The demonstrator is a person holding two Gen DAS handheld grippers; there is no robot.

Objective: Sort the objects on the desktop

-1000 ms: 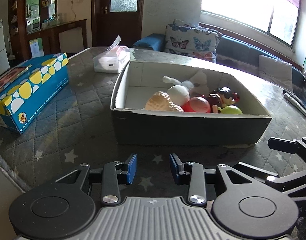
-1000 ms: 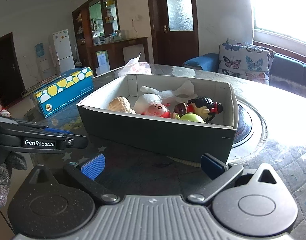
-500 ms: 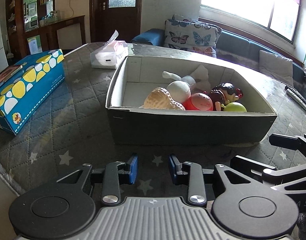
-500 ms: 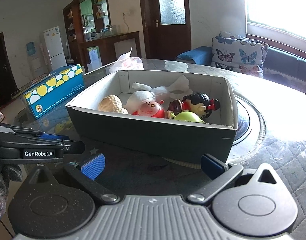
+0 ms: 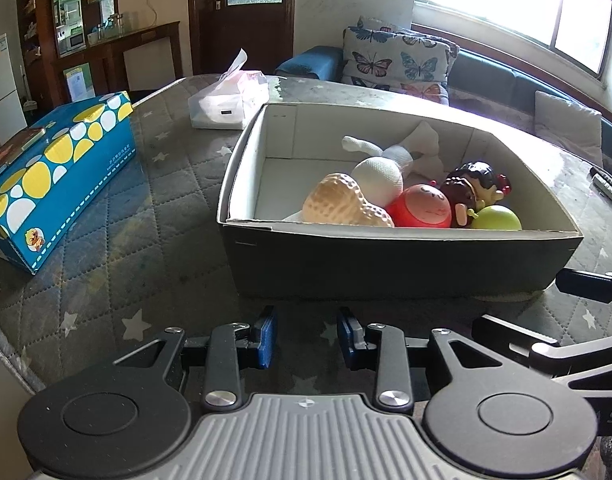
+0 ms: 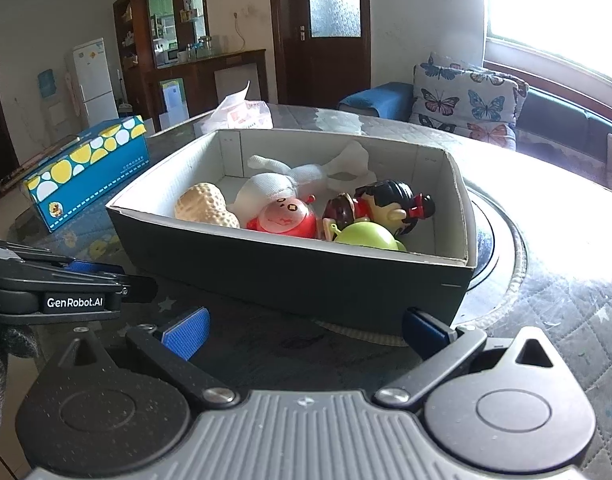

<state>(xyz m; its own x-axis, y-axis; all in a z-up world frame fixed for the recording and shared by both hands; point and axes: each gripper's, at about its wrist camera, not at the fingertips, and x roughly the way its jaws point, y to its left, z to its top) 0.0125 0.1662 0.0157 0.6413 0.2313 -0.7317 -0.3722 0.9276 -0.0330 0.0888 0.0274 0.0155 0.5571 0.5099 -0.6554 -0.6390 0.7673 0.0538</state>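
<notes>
A dark cardboard box (image 5: 385,264) (image 6: 306,280) stands on the table and holds several toys: a peanut toy (image 5: 341,204) (image 6: 204,204), a white sock doll (image 5: 381,172) (image 6: 274,184), a red round figure (image 5: 423,208) (image 6: 284,218), a black-haired doll (image 5: 473,190) (image 6: 389,204) and a green ball (image 5: 497,218) (image 6: 365,236). My left gripper (image 5: 306,336) is empty, its jaws narrowly apart, just in front of the box. My right gripper (image 6: 302,330) is open wide and empty, in front of the box's near wall.
A blue box with yellow and white dots (image 5: 54,176) (image 6: 86,168) lies at the left. A tissue pack (image 5: 226,100) (image 6: 242,114) sits behind the toy box. The quilted star-pattern table (image 5: 106,260) edge is near on the left. A remote (image 5: 609,188) lies far right.
Both grippers have risen and drawn slightly closer to the box, so the view looks more down into it. The jaws have not changed. The toys have not moved.
</notes>
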